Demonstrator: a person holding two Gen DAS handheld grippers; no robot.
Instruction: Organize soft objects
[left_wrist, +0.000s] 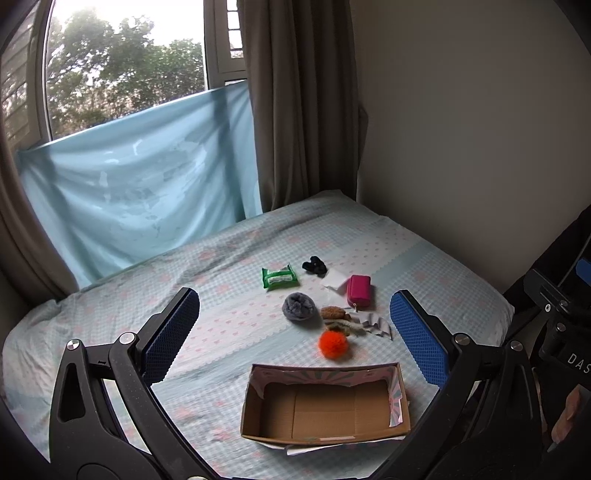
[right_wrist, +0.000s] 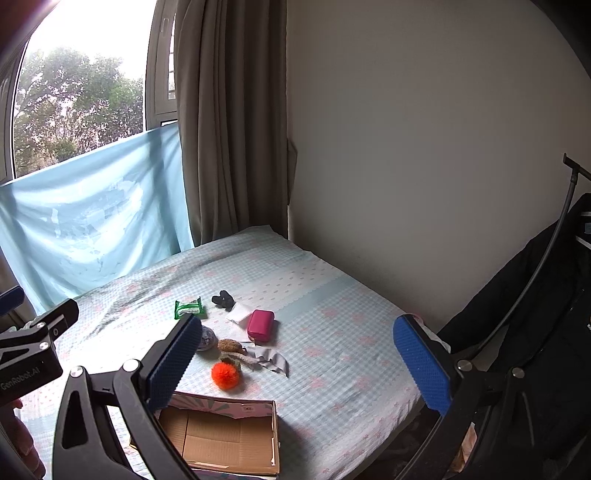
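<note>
Both units are held above the near edge of the bed (left_wrist: 424, 254), facing the far wall and window.

Left hand-held gripper (left_wrist: 295, 328): jaws spread wide, blue pads well apart, nothing between them. Right hand-held gripper (right_wrist: 295, 354): likewise wide, nothing held. In the right wrist view the left unit's black body shows at the left edge.

Cardboard box (left_wrist: 325, 402): open top, nothing inside, lies on the checked bedsheet at the near edge, centre of the left wrist view. Its far wall has a patterned lining.

Soft objects lie in a loose cluster just beyond the box, all on the sheet:
- orange pom-pom (left_wrist: 333, 344), nearest the box, apart from its far wall.
- brown fuzzy item (left_wrist: 333, 314), just beyond the pom-pom, with a small greenish-tan piece (left_wrist: 341, 326) between them; exact kind cannot be told.
- grey fluffy ball (left_wrist: 300, 306), left of the brown item.
- crumpled grey-white cloth (left_wrist: 376, 326), right of the brown item.
- magenta zip pouch (left_wrist: 358, 291), beyond the cloth, its near end close to it.
- white flat pad (left_wrist: 335, 278), touching the pouch's left side.
- small black item (left_wrist: 314, 266), just beyond the white pad.
- green wipes packet (left_wrist: 279, 277), farthest left of the group.

A blue sheet (left_wrist: 140, 199) hangs below the window; a brown curtain (left_wrist: 303, 103) is to its right.
</note>
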